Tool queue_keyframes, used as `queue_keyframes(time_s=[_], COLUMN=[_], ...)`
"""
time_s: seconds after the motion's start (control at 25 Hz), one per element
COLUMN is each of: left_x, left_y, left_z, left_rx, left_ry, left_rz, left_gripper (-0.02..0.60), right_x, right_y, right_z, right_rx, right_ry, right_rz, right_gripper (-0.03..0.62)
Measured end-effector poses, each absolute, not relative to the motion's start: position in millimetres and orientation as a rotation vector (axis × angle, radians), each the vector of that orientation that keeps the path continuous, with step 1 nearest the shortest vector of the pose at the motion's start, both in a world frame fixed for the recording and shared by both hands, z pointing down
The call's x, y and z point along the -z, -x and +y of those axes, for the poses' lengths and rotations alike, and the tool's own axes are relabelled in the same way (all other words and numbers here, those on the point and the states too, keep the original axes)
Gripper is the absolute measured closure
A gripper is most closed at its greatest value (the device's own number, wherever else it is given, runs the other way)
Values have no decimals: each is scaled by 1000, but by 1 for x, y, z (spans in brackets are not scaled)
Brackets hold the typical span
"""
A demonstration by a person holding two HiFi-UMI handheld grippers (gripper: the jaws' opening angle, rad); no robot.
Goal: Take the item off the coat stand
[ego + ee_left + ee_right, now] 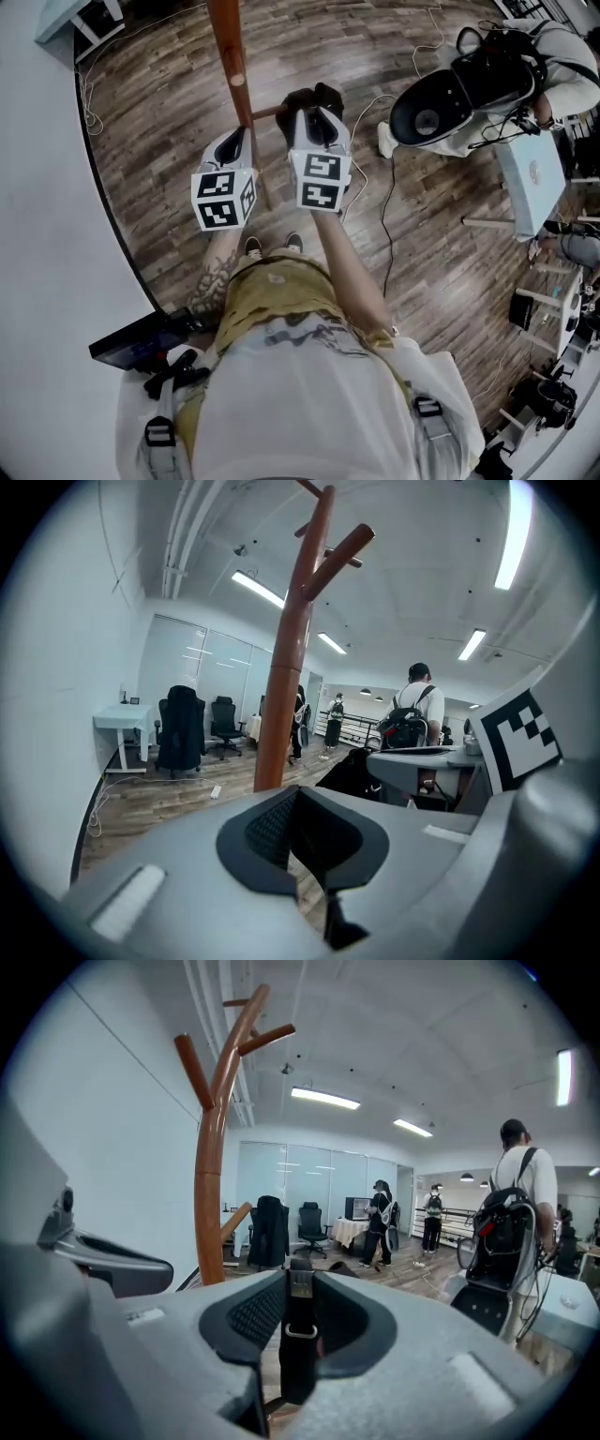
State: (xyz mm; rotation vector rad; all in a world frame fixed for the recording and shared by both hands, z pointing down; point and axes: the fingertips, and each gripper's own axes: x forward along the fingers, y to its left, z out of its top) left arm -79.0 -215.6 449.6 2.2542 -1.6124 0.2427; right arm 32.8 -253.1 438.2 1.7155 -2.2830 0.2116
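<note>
The right hand-held gripper [298, 1321] is clamped on a black strap [298, 1363] with a metal buckle, which runs upright between its jaws. The left hand-held gripper [305, 846] has its jaws drawn close together, with nothing between them. The strap's black bag [314, 97] hangs just past the right one, at the tip of a low peg [266, 112] on the wooden coat stand [230, 56]; whether it still rests on the peg is unclear. Farther off, a person with a backpack [511, 1218] stands on the wood floor [169, 103].
</note>
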Motion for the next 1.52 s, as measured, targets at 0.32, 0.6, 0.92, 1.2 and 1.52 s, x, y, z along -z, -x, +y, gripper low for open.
queue_keyframes(time_s=[0.32,0.6,0.92,1.2,1.52], left_x=[-403,-356,-340,-329,-328], left_y=[61,45,31,39,38], left_z=[-222,-222,-209,-220,-218], left_rx=[-144,-52,-10,11,12], left_ry=[-2372,-2483,-2545,-2568,-2571], left_rz=[-1597,-1588,-1588,-1582,-1585], left_gripper=[584,584,584,584,584], right_x=[-374,-316,-292,-281,-280], right_y=[-55,-61,-62,-52,-51], right_z=[-238,-224,-204,-215,-213], right_rx=[-91,19,107,142,148], right_ry=[-1844,-1919,-1930,-1935,-1930], right_rz=[-2337,-2408,-2474,-2487,-2495], right_gripper=[502,502,502,502,503])
